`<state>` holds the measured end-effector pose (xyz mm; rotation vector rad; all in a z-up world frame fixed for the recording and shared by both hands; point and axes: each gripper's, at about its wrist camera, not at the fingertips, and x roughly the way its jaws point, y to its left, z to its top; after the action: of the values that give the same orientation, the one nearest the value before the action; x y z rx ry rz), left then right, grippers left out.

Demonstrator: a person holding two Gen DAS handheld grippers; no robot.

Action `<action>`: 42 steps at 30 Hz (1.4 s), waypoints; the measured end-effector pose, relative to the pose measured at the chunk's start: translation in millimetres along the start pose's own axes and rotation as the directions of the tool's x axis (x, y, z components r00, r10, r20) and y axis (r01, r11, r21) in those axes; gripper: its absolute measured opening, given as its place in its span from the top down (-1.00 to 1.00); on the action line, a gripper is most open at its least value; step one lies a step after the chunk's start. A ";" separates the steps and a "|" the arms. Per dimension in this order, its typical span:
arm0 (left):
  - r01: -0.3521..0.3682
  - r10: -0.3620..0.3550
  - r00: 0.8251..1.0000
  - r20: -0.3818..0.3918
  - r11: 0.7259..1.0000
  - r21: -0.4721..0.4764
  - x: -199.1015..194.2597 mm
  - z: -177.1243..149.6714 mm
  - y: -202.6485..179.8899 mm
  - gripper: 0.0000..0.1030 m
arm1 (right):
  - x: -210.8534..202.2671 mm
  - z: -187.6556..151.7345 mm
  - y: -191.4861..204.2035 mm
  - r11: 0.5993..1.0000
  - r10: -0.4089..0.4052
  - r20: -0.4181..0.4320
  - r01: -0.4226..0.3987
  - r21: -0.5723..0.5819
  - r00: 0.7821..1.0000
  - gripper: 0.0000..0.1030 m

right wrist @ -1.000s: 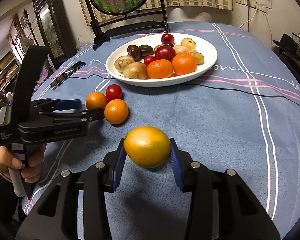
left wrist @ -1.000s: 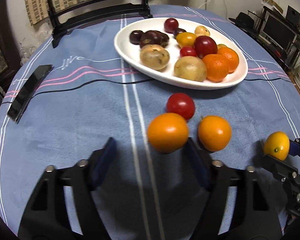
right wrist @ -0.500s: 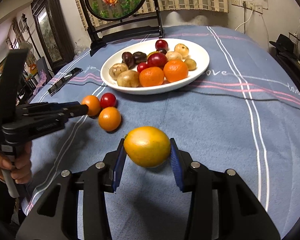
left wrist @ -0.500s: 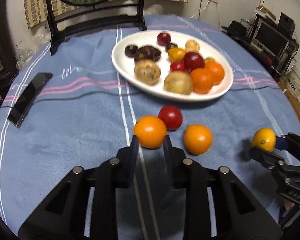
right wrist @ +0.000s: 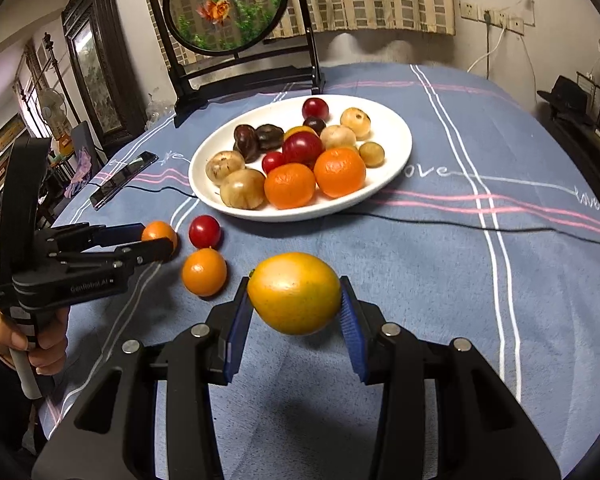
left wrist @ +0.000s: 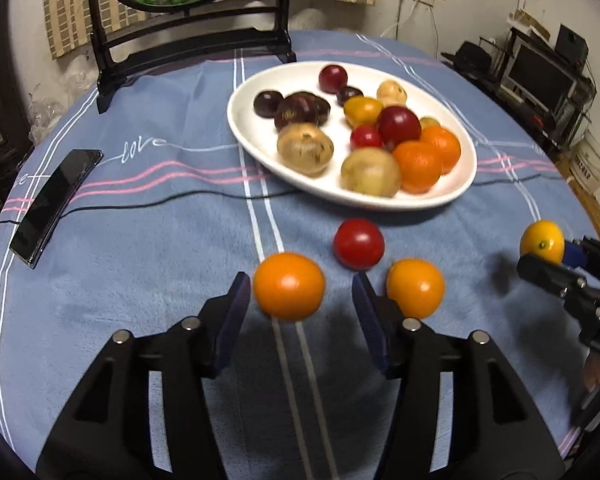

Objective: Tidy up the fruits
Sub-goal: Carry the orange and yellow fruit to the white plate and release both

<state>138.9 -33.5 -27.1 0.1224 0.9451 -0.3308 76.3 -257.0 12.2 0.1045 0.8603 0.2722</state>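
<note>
Black plastic tongs [left wrist: 298, 312] with blue ribbed pads [right wrist: 350, 322], silver screws, white lettering; bare-skinned hand [right wrist: 40, 344].

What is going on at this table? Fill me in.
A person is sorting fruit with two handheld claws. The right claw grips a yellow-orange lemon-shaped fruit above the tablecloth. The left claw is open around an orange; a red tomato and another orange lie loose near the filled white plate.
</note>
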 end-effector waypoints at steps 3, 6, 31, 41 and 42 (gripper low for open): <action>-0.009 0.009 1.000 -0.007 1.000 0.013 4.3 -1.9 3.7 -0.16 | 0.6 -1.7 -1.3 1.000 0.008 -0.001 -0.008 0.003 1.000 0.17; -0.002 0.002 0.999 -0.036 1.000 0.004 14.9 0.0 6.7 -0.03 | 1.5 -0.7 -0.9 1.000 0.013 0.001 -0.013 0.003 1.000 0.17; 0.011 -0.010 0.998 0.069 1.000 -0.024 16.8 108.6 -13.0 0.21 | 37.8 103.9 -6.7 0.993 -0.073 0.127 0.085 -0.088 0.989 0.17; -0.021 0.022 1.000 0.004 0.998 -0.060 67.0 134.8 -14.1 0.02 | 99.0 127.5 -26.0 0.998 -0.056 0.042 0.057 -0.032 0.998 0.08; -0.030 0.031 0.999 0.008 0.997 -0.072 67.5 135.0 -12.1 -0.18 | 98.4 127.4 -26.5 0.998 -0.061 0.056 0.062 -0.024 0.997 -0.09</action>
<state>275.8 -93.3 -2.6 0.0696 0.9441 -0.2690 239.3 -252.7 17.4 0.0612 0.8031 0.2216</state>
